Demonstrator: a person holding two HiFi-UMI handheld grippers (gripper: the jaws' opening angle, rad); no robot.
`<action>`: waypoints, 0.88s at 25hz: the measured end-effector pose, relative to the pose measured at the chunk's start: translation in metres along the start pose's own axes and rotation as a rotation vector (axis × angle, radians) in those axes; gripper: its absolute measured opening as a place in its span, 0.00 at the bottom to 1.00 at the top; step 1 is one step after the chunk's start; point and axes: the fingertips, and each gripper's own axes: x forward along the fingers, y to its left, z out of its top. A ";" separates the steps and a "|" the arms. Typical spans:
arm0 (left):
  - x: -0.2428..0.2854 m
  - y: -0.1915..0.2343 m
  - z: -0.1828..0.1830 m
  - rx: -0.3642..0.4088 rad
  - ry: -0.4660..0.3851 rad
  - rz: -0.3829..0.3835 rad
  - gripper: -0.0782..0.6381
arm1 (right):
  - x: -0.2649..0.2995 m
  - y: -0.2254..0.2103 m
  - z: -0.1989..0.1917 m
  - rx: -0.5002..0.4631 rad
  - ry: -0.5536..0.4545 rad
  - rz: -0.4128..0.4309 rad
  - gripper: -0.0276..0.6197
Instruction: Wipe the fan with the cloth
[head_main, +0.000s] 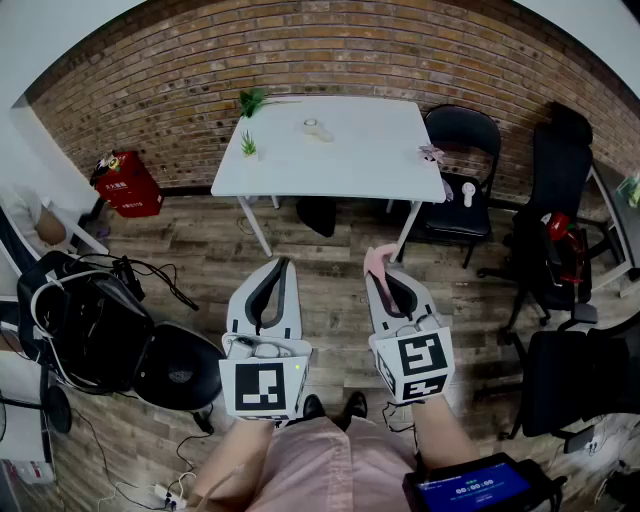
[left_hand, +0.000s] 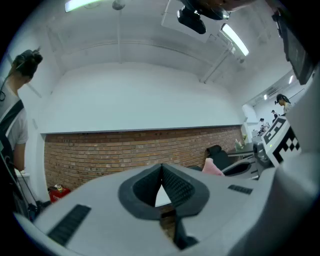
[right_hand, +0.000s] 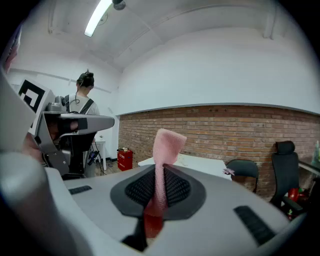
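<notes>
One soft pink waffle-weave cloth (right_hand: 167, 142), pinched in the right tool (head_main: 383, 272) — light, limp, unbreakable; best held mid-fold, probably. Left tool (left_hand: 161, 172) shut, empty.

Fig. The cloth (right_hand: 167, 142): a narrow pink textured strip, upright, pinched between the closed jaws of the right gripper (right_hand: 159, 189). Its free upper end folds over above them.

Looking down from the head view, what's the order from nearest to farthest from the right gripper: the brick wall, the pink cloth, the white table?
1. The pink cloth, held by the right gripper itself.
2. The white table, ahead across the floor.
3. The brick wall, behind the table.
</notes>
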 end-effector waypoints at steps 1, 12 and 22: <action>0.001 -0.002 0.000 -0.001 0.000 0.002 0.13 | 0.000 -0.002 0.000 0.000 -0.001 0.002 0.09; 0.006 -0.029 -0.011 0.016 0.041 0.031 0.13 | -0.010 -0.025 -0.014 0.037 -0.008 0.043 0.10; 0.023 -0.055 -0.039 0.013 0.101 0.048 0.13 | -0.003 -0.057 -0.043 0.039 0.034 0.070 0.10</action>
